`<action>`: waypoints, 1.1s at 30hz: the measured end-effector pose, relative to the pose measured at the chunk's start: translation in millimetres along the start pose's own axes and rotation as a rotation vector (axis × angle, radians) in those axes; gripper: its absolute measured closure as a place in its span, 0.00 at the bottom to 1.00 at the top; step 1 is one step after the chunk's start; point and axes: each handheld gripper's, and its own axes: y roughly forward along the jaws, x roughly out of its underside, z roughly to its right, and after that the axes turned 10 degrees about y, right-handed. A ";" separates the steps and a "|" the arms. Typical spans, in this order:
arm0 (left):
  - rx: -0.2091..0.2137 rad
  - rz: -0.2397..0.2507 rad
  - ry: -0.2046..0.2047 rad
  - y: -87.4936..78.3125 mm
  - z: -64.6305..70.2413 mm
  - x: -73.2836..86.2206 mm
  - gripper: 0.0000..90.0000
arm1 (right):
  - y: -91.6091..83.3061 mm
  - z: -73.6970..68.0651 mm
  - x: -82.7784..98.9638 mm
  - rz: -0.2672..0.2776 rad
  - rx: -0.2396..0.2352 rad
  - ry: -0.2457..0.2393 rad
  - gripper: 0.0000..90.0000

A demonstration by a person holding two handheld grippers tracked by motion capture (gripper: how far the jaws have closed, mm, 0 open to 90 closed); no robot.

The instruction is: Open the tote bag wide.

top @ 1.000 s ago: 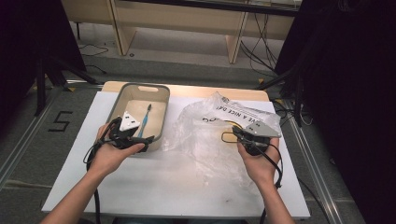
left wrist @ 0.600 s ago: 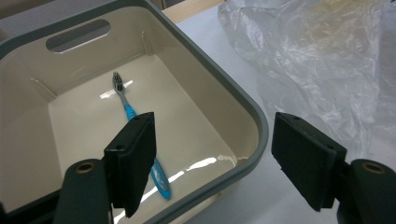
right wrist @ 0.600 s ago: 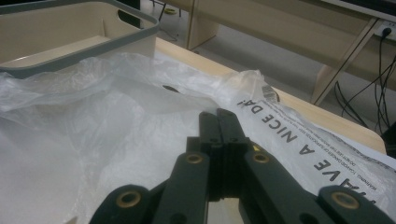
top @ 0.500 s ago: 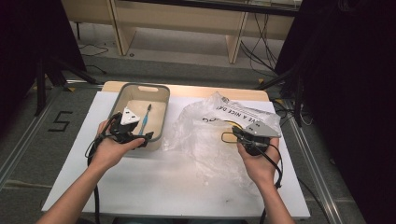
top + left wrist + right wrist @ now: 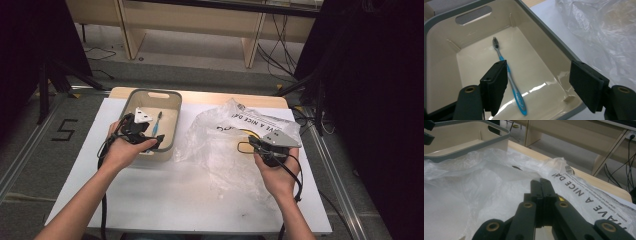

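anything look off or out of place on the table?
Nothing damaged or spilled. The crumpled clear plastic bag lies loose across the white table, not flat. The blue-handled toothbrush lies diagonally in the beige bin with grey rim. The left gripper is open over it; the right gripper is shut over the bag.

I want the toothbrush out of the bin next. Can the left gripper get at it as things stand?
Probably yes. The left gripper hangs open over the bin, and the toothbrush lies alone on the bin's floor with nothing covering it.
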 end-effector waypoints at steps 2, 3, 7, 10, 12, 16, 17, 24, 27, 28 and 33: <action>-0.002 -0.007 -0.009 2.4 -1.4 -1.2 0.34 | -0.1 0.1 0.1 0.000 0.000 0.000 1.00; -0.002 -0.007 -0.009 2.4 -1.4 -1.2 0.35 | -0.1 0.1 0.1 0.000 0.000 0.000 1.00; -0.007 -0.033 -0.017 10.2 -3.8 -2.9 0.35 | -0.3 0.3 0.2 0.000 0.002 -0.002 1.00; -0.013 -0.056 -0.016 17.6 -7.3 -7.4 0.35 | -0.1 -0.4 0.7 -0.004 -0.001 -0.004 1.00; -0.016 -0.069 -0.013 21.6 -9.3 -10.5 0.35 | 0.2 -0.6 0.9 -0.005 -0.001 -0.004 1.00; -0.016 -0.092 -0.020 29.4 -14.7 -17.1 0.35 | -0.1 -0.6 1.1 -0.009 -0.001 -0.005 1.00; -0.016 -0.092 -0.020 29.4 -14.7 -17.1 0.35 | -0.1 -0.6 1.1 -0.009 -0.001 -0.005 1.00; -0.028 -0.156 -0.039 50.9 -22.9 -21.5 0.36 | 0.3 -1.1 1.1 -0.010 -0.003 -0.003 1.00; -0.036 -0.172 -0.043 55.2 -25.4 -20.5 0.37 | 0.0 -0.6 1.2 -0.009 -0.002 -0.003 1.00; -0.036 -0.183 -0.044 58.4 -27.8 -19.9 0.37 | 0.0 -0.4 1.4 -0.010 -0.001 -0.001 1.00; -0.042 -0.192 -0.059 63.4 -31.6 -19.4 0.37 | 0.8 -0.6 1.7 -0.013 -0.004 0.000 1.00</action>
